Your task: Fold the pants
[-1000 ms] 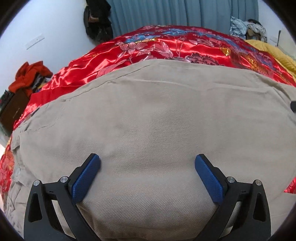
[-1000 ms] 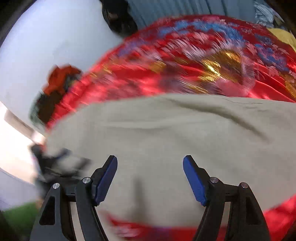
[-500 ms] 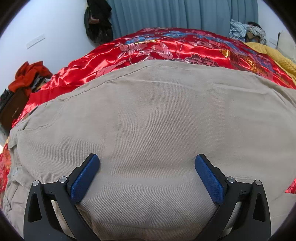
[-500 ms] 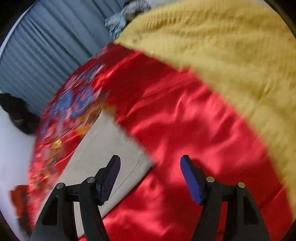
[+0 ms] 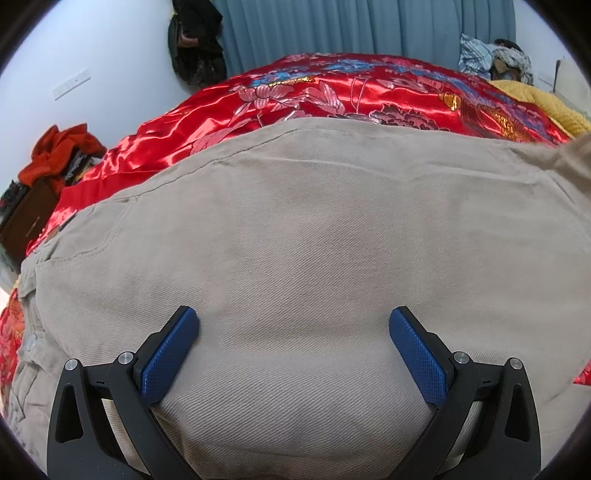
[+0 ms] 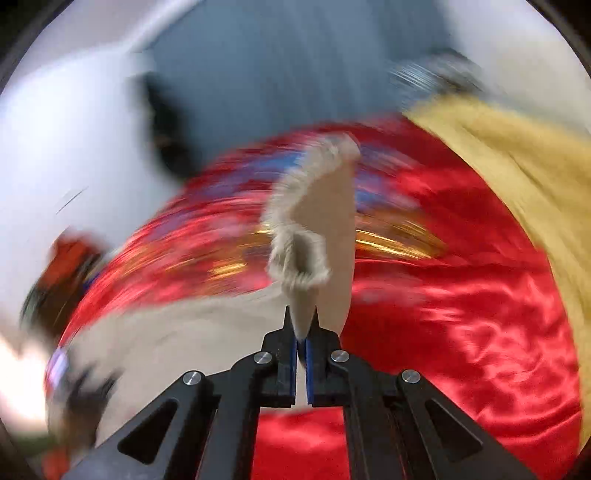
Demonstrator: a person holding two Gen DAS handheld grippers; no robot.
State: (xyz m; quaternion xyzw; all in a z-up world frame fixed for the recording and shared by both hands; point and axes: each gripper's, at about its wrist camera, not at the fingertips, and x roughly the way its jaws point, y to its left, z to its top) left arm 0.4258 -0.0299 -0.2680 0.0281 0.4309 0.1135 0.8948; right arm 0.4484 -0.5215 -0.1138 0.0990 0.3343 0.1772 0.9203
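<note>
- Left gripper [image 5: 293, 363] has its fingers spread wide, blue pads [image 5: 168, 356] resting down on the pants [image 5: 314, 229], nothing pinched between them. Just cloth under and ahead of the fingers.
- The pants are beige and lie flat across a bed with a shiny red flowered cover [image 5: 332, 96]. In the left wrist view they fill nearly everything ahead of the fingers, with the pocket seam and waistband end off to the left of the left finger.
- Right gripper [image 6: 303, 350] is clamped on a bit of the same pants. Its fingers have just snapped shut, and a strip of beige fabric [image 6: 325, 229] sticks up from between the tips, frayed hem at the top.
- That view is pretty blurry, so exactly which part of the pants it grabbed is hard to say. Looks like a leg end, going by the fuzzy hem.
- More beige cloth lies left of and below the right fingers; red cover is to their right and beneath them.
- A yellow blanket [image 6: 517, 166] sits far right of the right fingers, on the bed past the red cover.
- Behind the bed: a blue-grey curtain [image 5: 351, 29], and a heap of orange clothes [image 5: 59, 155] far left of the left fingers.
</note>
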